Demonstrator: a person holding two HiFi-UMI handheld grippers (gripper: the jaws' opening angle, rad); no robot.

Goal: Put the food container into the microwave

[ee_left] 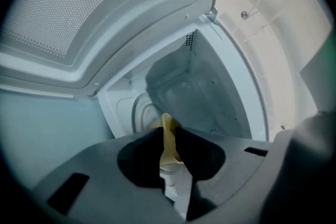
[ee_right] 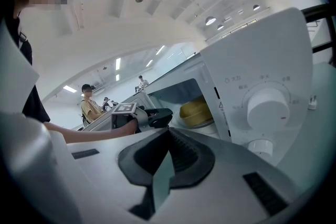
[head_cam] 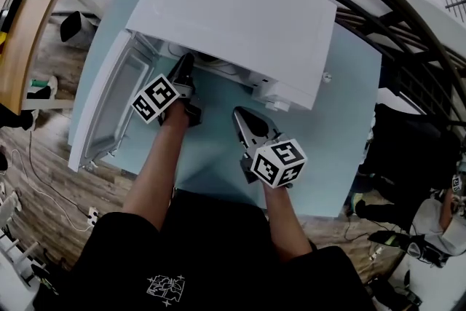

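A white microwave (head_cam: pixel 233 11) stands on a light blue table (head_cam: pixel 342 120) with its door (head_cam: pixel 109 105) swung open to the left. In the right gripper view the food container (ee_right: pixel 195 112), yellow above a pale base, sits inside the cavity. My left gripper (head_cam: pixel 186 69) reaches into the cavity's mouth. In its own view the jaws are closed on a yellow edge of the container (ee_left: pixel 168 126), with the back wall (ee_left: pixel 210 92) behind. My right gripper (head_cam: pixel 240 115) hovers over the table in front of the microwave, shut and holding nothing, pointing at the control dial (ee_right: pixel 268 105).
The open door's mesh window (ee_left: pixel 79 2) is close on the left gripper's left. A wooden table (head_cam: pixel 25 33) stands at the far left, a black railing (head_cam: pixel 408 18) curves behind the microwave. Other people (ee_right: pixel 90 105) stand far off.
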